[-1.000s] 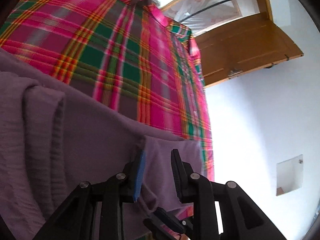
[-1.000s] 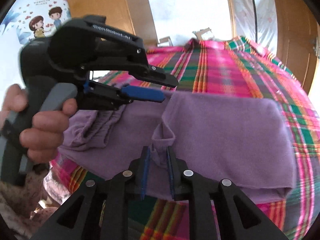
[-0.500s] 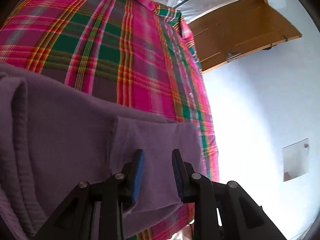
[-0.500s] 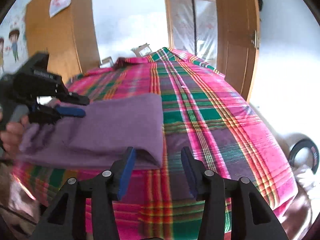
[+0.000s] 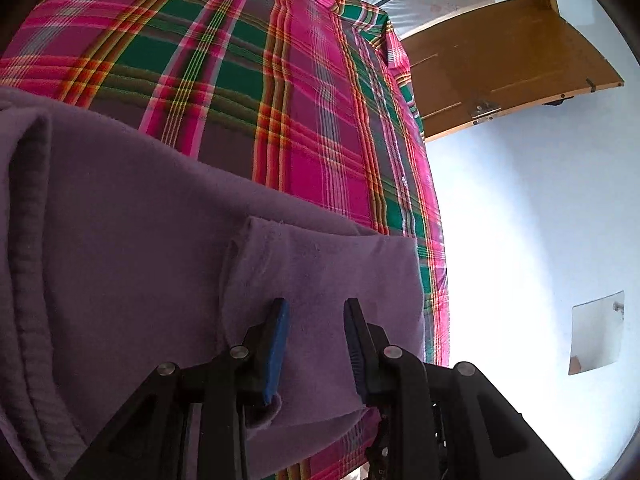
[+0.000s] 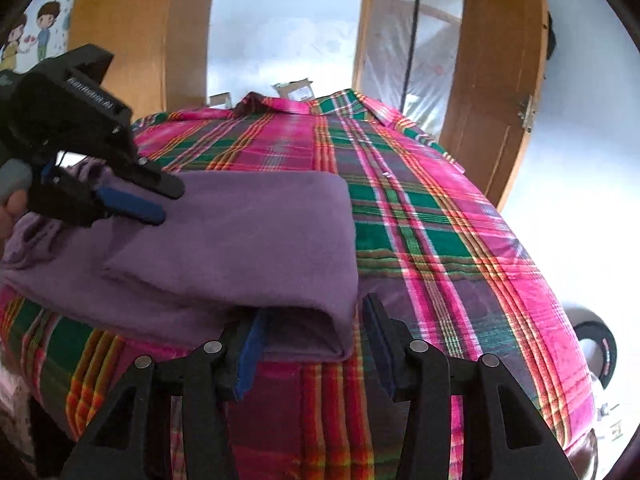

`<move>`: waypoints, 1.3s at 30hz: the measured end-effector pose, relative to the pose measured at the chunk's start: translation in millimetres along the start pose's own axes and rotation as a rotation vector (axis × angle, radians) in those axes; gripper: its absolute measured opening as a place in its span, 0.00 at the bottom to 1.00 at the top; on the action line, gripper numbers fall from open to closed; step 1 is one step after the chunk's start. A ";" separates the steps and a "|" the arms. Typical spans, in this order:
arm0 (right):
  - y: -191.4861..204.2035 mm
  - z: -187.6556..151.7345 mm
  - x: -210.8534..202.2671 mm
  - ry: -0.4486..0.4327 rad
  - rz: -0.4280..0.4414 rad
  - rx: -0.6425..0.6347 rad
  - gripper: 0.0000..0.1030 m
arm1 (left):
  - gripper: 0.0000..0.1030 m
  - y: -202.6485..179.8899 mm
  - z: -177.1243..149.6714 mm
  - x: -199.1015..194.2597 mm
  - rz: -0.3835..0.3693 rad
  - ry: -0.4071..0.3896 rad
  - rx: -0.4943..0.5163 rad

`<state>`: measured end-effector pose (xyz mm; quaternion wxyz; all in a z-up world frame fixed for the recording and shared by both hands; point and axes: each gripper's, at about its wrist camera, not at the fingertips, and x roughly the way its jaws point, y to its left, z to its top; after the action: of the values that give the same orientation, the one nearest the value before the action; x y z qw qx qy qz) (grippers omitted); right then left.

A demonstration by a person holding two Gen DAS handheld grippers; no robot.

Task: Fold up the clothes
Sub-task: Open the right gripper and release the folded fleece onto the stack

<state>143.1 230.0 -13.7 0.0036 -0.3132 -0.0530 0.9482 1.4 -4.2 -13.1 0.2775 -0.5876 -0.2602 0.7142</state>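
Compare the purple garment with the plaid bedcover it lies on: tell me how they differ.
The purple garment is one plain colour; the plaid bedcover is checked in pink, green and orange. The garment is folded into layers, with a doubled edge near the right gripper; the bedcover lies spread in a single sheet. The garment covers only the near left part of the bed, while the bedcover spans all of it. Both are soft fabric.

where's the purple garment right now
In the right wrist view the purple garment lies folded on the near left part of the plaid sheet, between the open left gripper and right gripper.
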 end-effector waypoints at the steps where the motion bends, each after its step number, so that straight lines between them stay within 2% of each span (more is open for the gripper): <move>1: -0.7 0.1 0.3 -0.005 -0.010 0.003 0.50 | 0.28 0.3 -1.6 -0.8 0.002 -0.001 -0.001; 6: -7.2 -8.2 -12.3 -0.026 -0.075 -0.001 0.50 | 0.28 1.7 -8.8 -3.2 0.009 -0.002 -0.015; 10: -27.2 -14.6 -20.6 -0.031 -0.116 0.044 0.50 | 0.28 -1.7 -7.5 2.2 0.016 -0.003 -0.018; 16: -42.1 -20.9 -27.6 -0.021 -0.104 0.078 0.51 | 0.28 -1.3 -10.9 1.4 0.009 0.001 -0.021; 20: -51.4 -19.2 -25.6 0.009 -0.060 0.155 0.52 | 0.28 0.0 -17.4 -3.5 0.011 0.009 -0.014; 25: -50.9 -14.6 -36.2 0.029 -0.054 0.146 0.52 | 0.28 3.0 -25.4 -12.7 0.015 0.019 -0.002; 30: -57.0 -3.4 -51.1 -0.026 -0.063 0.210 0.52 | 0.28 5.5 -36.3 -21.1 0.023 0.029 0.012; 34: -41.5 11.9 -38.8 -0.031 0.023 0.201 0.52 | 0.28 5.9 -43.6 -25.3 0.032 0.033 0.022; 39: -19.5 12.0 -16.5 0.035 0.060 0.137 0.52 | 0.28 5.9 -52.2 -29.9 0.045 0.038 0.037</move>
<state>148.8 247.6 7.7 -0.0025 -0.3304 0.0216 0.9436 56.9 -27.0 -5.5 0.2771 -0.6014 -0.2284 0.7137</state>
